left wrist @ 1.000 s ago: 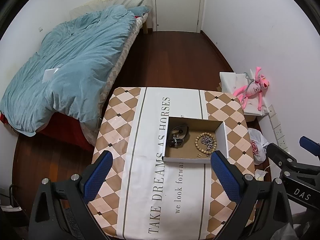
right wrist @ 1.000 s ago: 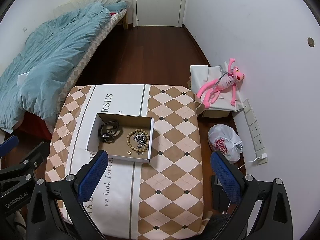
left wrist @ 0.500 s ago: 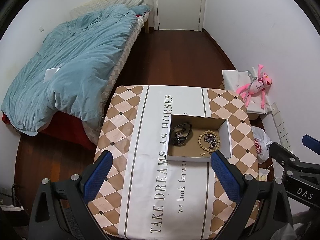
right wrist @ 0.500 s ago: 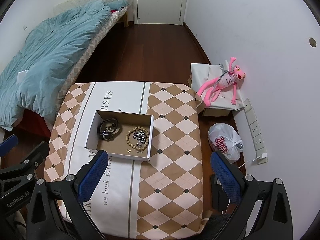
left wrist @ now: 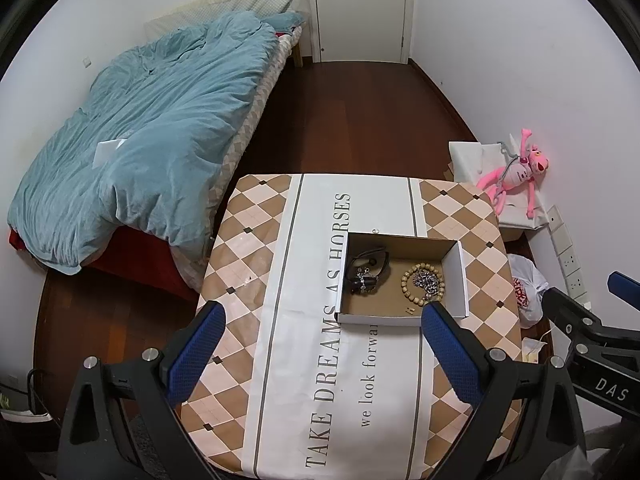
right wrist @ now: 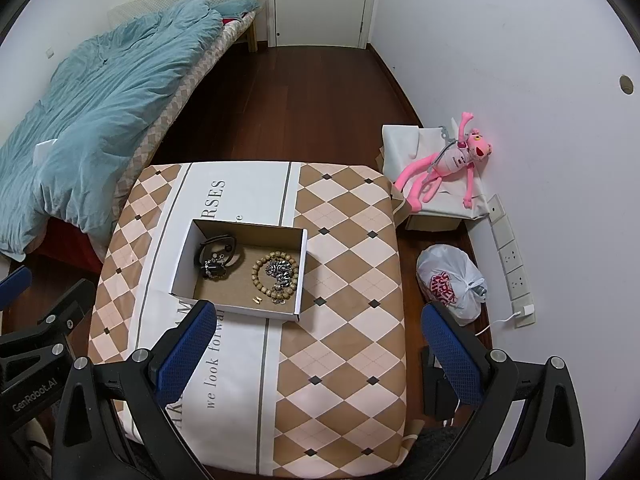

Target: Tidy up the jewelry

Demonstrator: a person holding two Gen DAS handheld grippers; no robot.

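Open cardboard box [left wrist: 401, 316] right of centre in the left-wrist frame, left of centre in the right-wrist frame, on a checked tablecloth [right wrist: 344, 320]. Contents: a dark bracelet cluster [right wrist: 216, 258] at left, a wooden bead bracelet [right wrist: 276, 276] ringing a silver chain [right wrist: 281, 271] at right, and two small gold pieces [right wrist: 257, 300] near the front wall. The left gripper [left wrist: 320, 344] and right gripper [right wrist: 316, 344] fill the lower frames, jaws spread wide and empty, above the cloth just short of the box.
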